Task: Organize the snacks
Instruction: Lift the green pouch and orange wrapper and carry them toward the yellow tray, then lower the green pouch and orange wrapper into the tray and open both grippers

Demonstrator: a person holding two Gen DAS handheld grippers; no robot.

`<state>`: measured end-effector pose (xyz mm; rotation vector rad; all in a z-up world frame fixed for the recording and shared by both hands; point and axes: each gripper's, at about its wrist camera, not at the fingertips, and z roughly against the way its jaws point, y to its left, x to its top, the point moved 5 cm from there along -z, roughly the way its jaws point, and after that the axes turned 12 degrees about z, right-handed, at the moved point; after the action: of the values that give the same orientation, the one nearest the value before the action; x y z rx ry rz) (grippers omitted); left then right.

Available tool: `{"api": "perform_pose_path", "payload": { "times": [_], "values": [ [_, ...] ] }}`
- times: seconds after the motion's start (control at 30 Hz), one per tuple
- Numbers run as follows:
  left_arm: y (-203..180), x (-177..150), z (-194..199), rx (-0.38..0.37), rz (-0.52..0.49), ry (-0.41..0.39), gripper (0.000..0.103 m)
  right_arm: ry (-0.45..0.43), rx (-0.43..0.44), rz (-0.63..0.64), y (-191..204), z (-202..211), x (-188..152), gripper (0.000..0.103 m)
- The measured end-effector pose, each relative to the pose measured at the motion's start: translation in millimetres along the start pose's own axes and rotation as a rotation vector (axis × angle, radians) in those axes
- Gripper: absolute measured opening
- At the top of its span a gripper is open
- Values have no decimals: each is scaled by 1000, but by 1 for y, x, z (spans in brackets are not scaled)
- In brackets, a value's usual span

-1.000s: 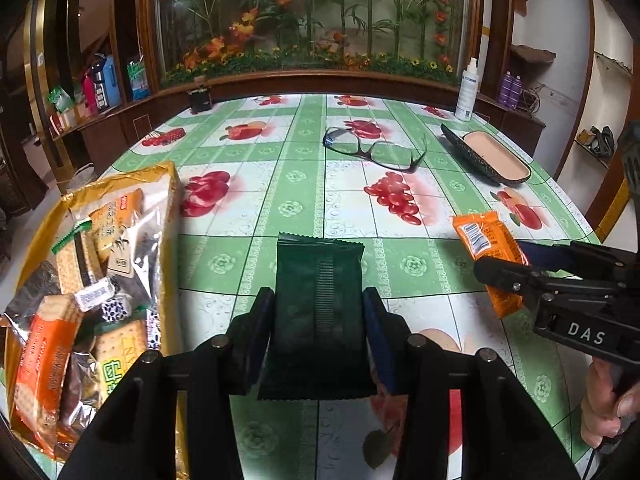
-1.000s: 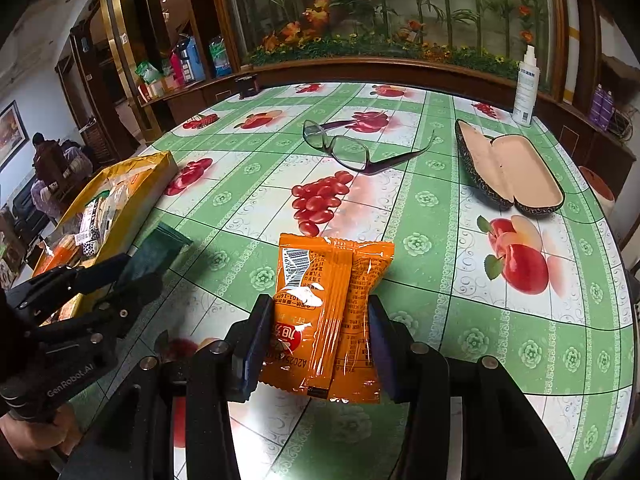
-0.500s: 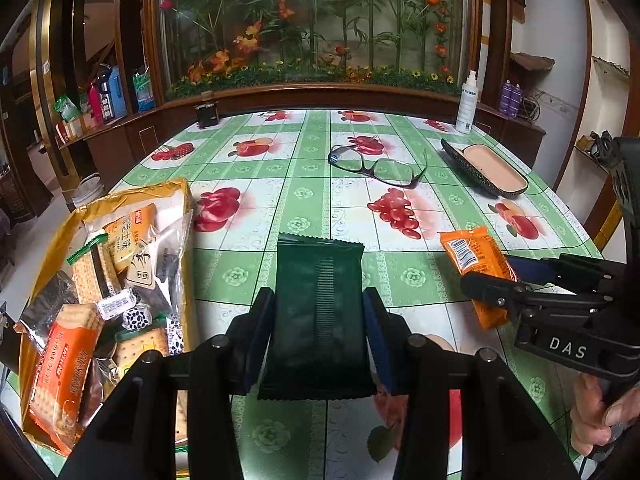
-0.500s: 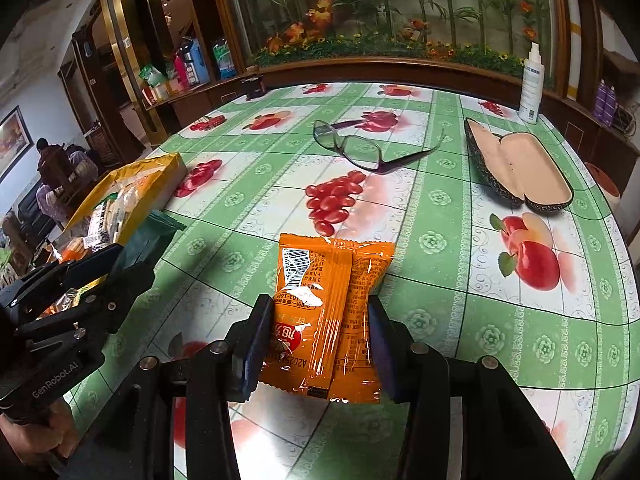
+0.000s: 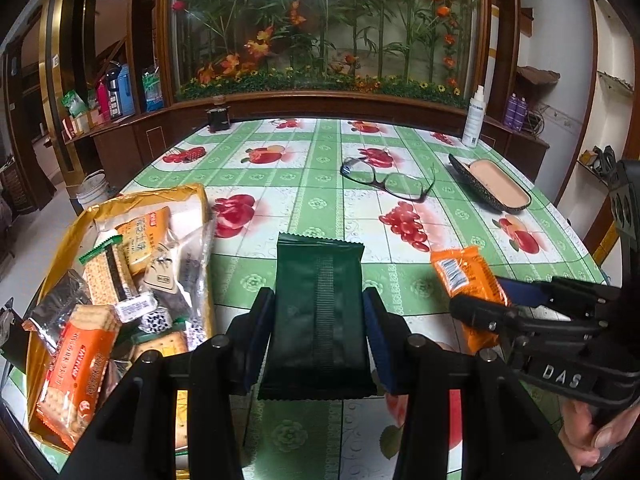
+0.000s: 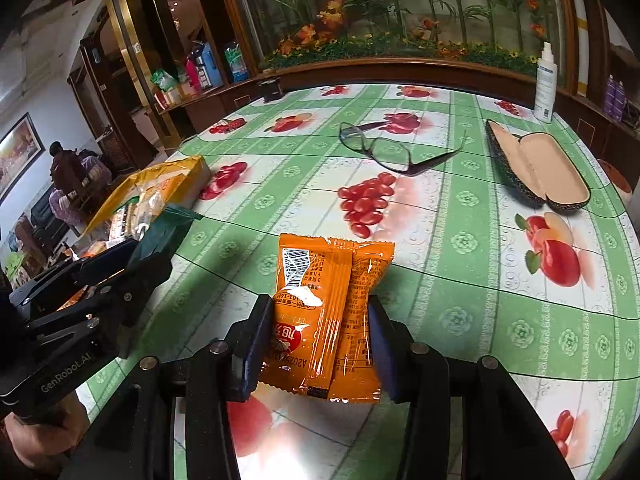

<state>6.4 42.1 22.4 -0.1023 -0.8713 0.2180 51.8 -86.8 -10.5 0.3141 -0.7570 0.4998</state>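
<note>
Eyeglasses (image 5: 387, 178) beside open case (image 5: 491, 187)

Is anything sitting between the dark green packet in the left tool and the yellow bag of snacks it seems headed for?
Nothing visible: the dark green packet, clamped in the left tool, has only bare tablecloth between it and the open yellow bag.

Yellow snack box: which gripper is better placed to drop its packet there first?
Left. The left gripper, holding the dark green packet, is right beside the yellow snack box; the right gripper with the orange packet is farther away.
</note>
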Motion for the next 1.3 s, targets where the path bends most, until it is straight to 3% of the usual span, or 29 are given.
{"api": "perform_pose_path", "payload": {
  "times": [0.3, 0.7, 1.3],
  "values": [
    [27, 13, 18, 17, 59, -41, 44, -20, 61, 47, 40, -3, 9, 50],
    [100, 32, 44, 96, 191, -105, 44, -49, 141, 150, 107, -6, 32, 50],
    [184, 17, 37, 206, 315, -71, 44, -32, 198, 291, 193, -46, 59, 51]
  ]
}}
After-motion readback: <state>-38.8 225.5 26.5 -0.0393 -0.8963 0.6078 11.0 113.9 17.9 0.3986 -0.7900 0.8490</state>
